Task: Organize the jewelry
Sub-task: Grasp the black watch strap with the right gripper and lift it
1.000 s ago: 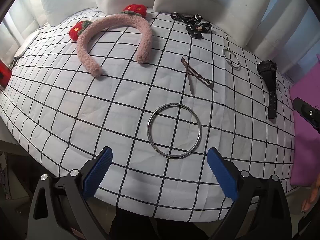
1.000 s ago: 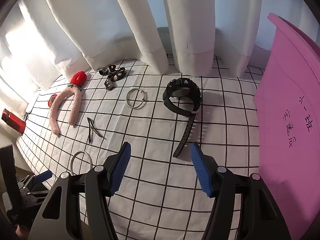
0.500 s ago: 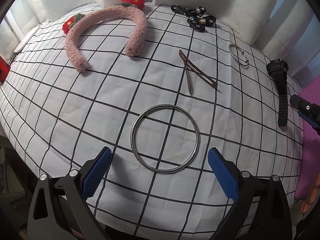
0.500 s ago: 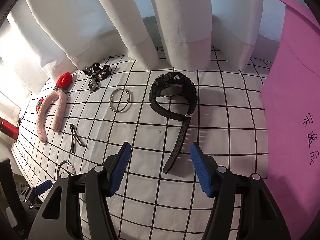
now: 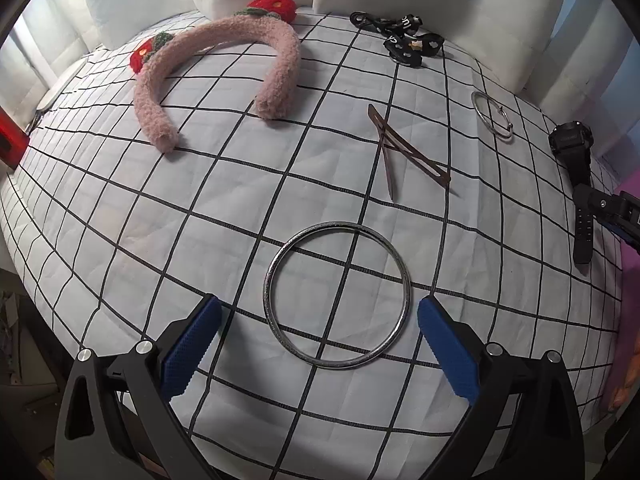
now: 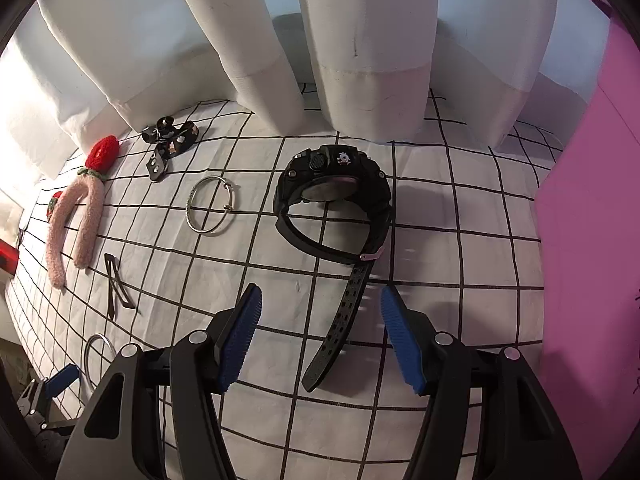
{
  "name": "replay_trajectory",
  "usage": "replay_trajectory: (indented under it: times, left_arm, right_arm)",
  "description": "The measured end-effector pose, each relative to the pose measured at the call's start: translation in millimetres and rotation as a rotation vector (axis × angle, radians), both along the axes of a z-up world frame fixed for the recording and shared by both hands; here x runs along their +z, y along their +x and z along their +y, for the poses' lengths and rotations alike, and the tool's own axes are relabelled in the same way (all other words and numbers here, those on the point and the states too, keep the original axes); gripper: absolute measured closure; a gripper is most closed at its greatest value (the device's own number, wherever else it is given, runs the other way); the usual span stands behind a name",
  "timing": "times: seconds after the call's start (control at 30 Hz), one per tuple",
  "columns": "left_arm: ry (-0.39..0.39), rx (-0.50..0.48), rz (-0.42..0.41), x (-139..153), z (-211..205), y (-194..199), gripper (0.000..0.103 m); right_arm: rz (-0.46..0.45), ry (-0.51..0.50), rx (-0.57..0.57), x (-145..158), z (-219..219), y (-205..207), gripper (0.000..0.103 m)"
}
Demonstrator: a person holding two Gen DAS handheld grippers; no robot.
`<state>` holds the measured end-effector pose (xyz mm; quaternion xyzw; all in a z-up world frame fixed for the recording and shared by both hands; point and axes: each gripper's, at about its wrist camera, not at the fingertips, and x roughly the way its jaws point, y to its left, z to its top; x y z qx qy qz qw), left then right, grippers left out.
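Observation:
A large silver ring bangle (image 5: 337, 294) lies flat on the checked cloth, between the open blue pads of my left gripper (image 5: 320, 312). A black wrist watch (image 6: 336, 196) lies on its side; its loose strap end (image 6: 340, 320) reaches between the open pads of my right gripper (image 6: 320, 300). Both grippers are empty. A thin silver bracelet (image 6: 212, 204), a brown hair clip (image 5: 404, 152), a pink fuzzy headband (image 5: 224, 64) with red flowers and black hair ties (image 5: 400, 38) lie farther back.
A pink box (image 6: 592, 240) stands at the right edge of the cloth. White curtains (image 6: 360, 40) hang behind the table. A red object (image 5: 10, 140) sits at the far left edge. The table's front edge is just under both grippers.
My left gripper has moved forward so the large bangle now lies between its pads. My right gripper has moved forward and closer to the watch, over its strap end.

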<state>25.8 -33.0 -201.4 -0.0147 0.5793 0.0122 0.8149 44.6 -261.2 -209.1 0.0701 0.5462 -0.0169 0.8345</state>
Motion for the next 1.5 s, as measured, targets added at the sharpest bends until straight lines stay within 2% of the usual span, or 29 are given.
replay_trajectory:
  times: [0.2,0.37,0.6,0.73,1.0,1.1,1.17,1.23,1.37,1.5]
  left_arm:
    - [0.013,0.022,-0.026,0,-1,-5,0.006]
    - [0.014,0.033,-0.056,-1,-1,-10,0.006]
    - [0.021,0.041,-0.126,-1,-3,-21,0.005]
    - [0.024,0.061,-0.128,0,-4,-20,0.005]
    - [0.024,0.056,-0.124,-1,-3,-15,0.006]
    - [0.02,0.037,-0.135,1,-5,-16,0.011]
    - [0.019,0.016,-0.145,3,-8,-18,0.019]
    - [0.019,-0.013,-0.158,6,-13,-21,0.032]
    - [0.013,-0.024,-0.156,6,-13,-21,0.032]
    - [0.004,-0.03,-0.143,6,-11,-20,0.033]
  right_arm:
    - [0.035,-0.038,0.011,-15,0,14,0.044]
    - [0.02,-0.082,0.035,-18,4,24,0.041]
    - [-0.01,-0.096,0.036,-23,11,36,0.03]
    - [-0.032,-0.103,0.037,-25,13,43,0.026]
    - [-0.066,-0.102,0.048,-28,16,41,0.026]
    - [-0.071,-0.102,0.052,-28,17,36,0.027]
    - [-0.078,-0.101,0.059,-29,19,34,0.03]
    - [-0.083,-0.103,0.058,-27,20,32,0.039]
    - [-0.085,-0.104,0.056,-25,21,29,0.052]
    - [-0.086,-0.109,0.052,-20,17,24,0.078]
